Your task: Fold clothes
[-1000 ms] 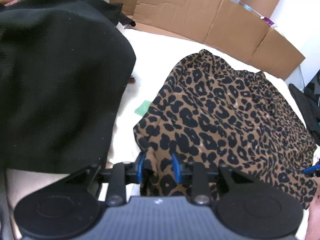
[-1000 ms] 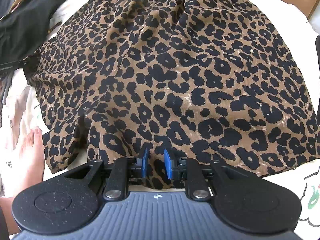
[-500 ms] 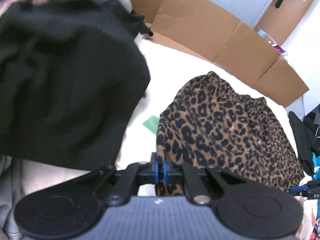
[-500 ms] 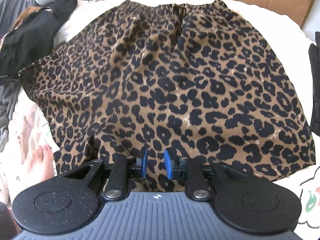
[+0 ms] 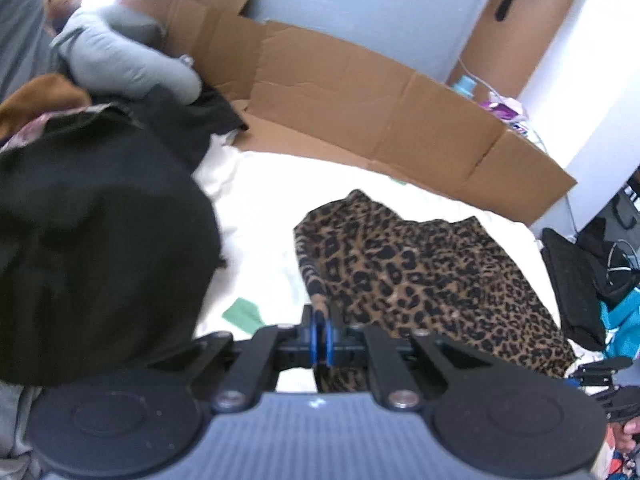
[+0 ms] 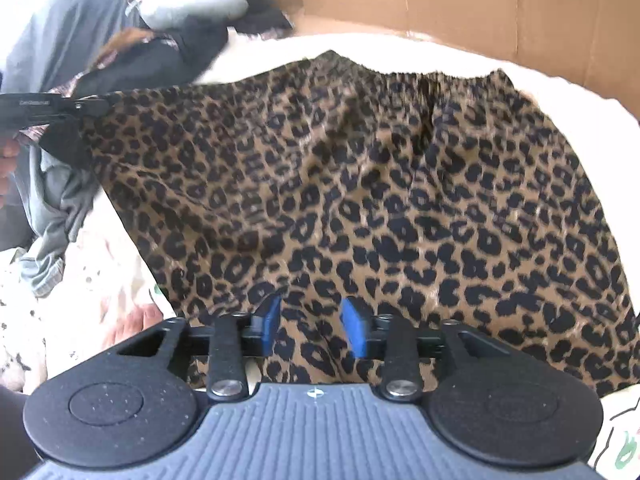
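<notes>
A leopard-print skirt (image 6: 400,200) lies spread on the white bed sheet (image 5: 264,200), its elastic waistband at the far side. My left gripper (image 5: 320,340) is shut on the skirt's near left corner (image 5: 316,300) and holds it up off the sheet. In the right wrist view that left gripper (image 6: 92,108) shows at the left edge, with the skirt's corner stretched toward it. My right gripper (image 6: 312,322) hangs over the skirt's near hem. Its jaws are opening, the cloth lies between the blue pads (image 6: 270,318), and they do not press on it.
A heap of black clothes (image 5: 100,248) fills the left, with a grey garment (image 5: 128,60) behind it. Brown cardboard (image 5: 360,112) walls the bed's far side. Dark clothes (image 5: 576,280) lie at the right. A green scrap (image 5: 244,314) lies on the sheet. A person's foot (image 6: 136,320) rests by the hem.
The left jaws closed on the skirt's corner and lifted it, pulling that side up. The right gripper rose a little and its pads spread apart over the hem.
</notes>
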Demonstrator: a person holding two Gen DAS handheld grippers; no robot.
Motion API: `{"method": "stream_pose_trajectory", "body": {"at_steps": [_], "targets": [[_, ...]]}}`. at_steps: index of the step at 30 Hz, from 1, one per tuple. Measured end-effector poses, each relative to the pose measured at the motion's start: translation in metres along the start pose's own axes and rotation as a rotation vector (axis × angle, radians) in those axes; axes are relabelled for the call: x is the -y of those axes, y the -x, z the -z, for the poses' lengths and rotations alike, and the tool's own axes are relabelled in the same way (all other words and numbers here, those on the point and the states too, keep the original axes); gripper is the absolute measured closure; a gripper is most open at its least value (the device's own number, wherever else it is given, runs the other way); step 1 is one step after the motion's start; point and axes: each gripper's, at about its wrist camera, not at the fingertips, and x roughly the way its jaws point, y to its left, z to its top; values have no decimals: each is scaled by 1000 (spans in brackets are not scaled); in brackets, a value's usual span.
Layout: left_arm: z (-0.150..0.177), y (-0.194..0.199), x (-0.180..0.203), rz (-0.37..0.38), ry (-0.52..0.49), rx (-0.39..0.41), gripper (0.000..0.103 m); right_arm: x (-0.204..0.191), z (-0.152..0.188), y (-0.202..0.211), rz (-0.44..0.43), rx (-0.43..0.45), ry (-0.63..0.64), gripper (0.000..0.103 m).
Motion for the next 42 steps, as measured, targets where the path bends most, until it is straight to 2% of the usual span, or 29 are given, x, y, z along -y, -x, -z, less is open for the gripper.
{"method": "stream_pose_trajectory", "body": {"at_steps": [5,10,17,26,38,42], "targets": [[-17,0,36,24,-29,-8,98,-1,-5,15,0,51,6,59],[-30,-7,78,53,-87,-29,98,1,-8,28,-29,123,-39,57],[-37,-24,126,88,-160,-70,98,2,-11,39,-94,203,-116,55],[-34,-53,180,155,-221,-127,98,8,-33,57,-159,306,-183,55],[-18,-94,214,236,-169,-192,97,7,-51,30,-136,292,-143,55],[-13,-102,222,262,-139,-201,98,6,-53,18,-99,272,-135,55]]}}
